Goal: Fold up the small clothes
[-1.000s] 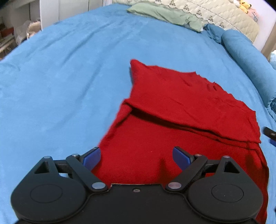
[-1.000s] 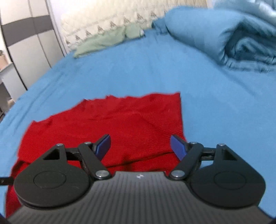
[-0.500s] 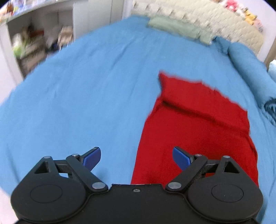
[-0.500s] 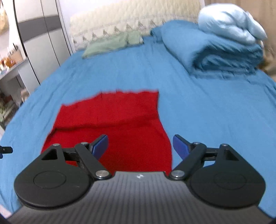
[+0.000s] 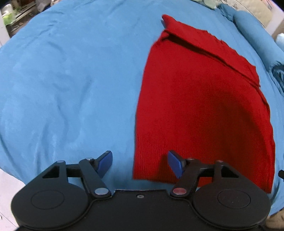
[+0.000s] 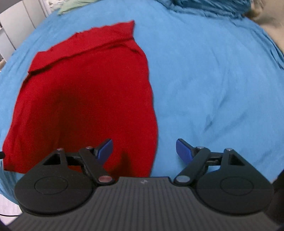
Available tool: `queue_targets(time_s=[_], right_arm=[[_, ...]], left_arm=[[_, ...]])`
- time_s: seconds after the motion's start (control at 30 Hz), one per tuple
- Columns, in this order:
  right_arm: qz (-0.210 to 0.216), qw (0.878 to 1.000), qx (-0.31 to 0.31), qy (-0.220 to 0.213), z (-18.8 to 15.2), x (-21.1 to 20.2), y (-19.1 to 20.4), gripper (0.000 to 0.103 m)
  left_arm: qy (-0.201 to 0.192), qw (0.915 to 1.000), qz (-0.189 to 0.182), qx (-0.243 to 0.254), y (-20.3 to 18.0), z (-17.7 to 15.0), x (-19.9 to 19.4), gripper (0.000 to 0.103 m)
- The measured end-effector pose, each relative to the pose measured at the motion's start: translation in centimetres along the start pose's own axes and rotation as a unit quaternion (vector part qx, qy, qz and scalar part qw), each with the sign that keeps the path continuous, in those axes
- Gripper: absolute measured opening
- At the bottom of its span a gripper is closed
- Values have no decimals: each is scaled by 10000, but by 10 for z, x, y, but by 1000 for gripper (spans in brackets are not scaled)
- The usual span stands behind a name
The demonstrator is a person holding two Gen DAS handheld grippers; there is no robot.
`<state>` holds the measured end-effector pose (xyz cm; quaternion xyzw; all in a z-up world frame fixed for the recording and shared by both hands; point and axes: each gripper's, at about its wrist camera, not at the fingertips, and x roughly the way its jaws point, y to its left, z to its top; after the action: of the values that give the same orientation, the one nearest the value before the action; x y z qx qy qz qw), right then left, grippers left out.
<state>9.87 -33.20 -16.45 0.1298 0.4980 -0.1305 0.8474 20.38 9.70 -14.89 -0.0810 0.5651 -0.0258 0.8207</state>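
Observation:
A red knitted garment (image 5: 200, 99) lies flat on the blue bedspread (image 5: 67, 85), with a folded-over band along its far edge. My left gripper (image 5: 140, 164) is open and empty above the garment's near left corner. In the right wrist view the same red garment (image 6: 83, 92) fills the left half. My right gripper (image 6: 144, 151) is open and empty above its near right corner, the left pad over red cloth, the right pad over blue sheet.
A rolled blue duvet (image 5: 255, 30) lies at the far right of the bed and shows at the top of the right wrist view (image 6: 209, 7). A green cloth (image 6: 74, 7) lies by the headboard. The bed's near edge (image 5: 10, 176) drops off at lower left.
Both grippers have pulled back toward the near edge of the bed and tilted down. The garment now lies further ahead, with its near corners under the open jaws.

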Motion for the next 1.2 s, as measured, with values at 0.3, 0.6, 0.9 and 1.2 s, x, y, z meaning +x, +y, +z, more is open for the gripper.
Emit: queue_targets(time_s=[0.3, 0.6, 0.9, 1.2], right_arm=[[202, 9982, 402, 401, -13, 8, -16, 76], [556, 9935, 598, 796, -19, 18, -9, 58], [841, 9913, 616, 805, -6, 15, -2, 23], [1811, 9639, 1946, 117, 78, -36, -23, 22]], left_arm=[[146, 9995, -136, 261, -13, -3, 13, 54], [239, 9992, -85, 313, -13, -4, 26, 55], [398, 9983, 153, 408, -25, 8, 14, 6], [-743, 9956, -357, -434, -33, 89, -71, 6]])
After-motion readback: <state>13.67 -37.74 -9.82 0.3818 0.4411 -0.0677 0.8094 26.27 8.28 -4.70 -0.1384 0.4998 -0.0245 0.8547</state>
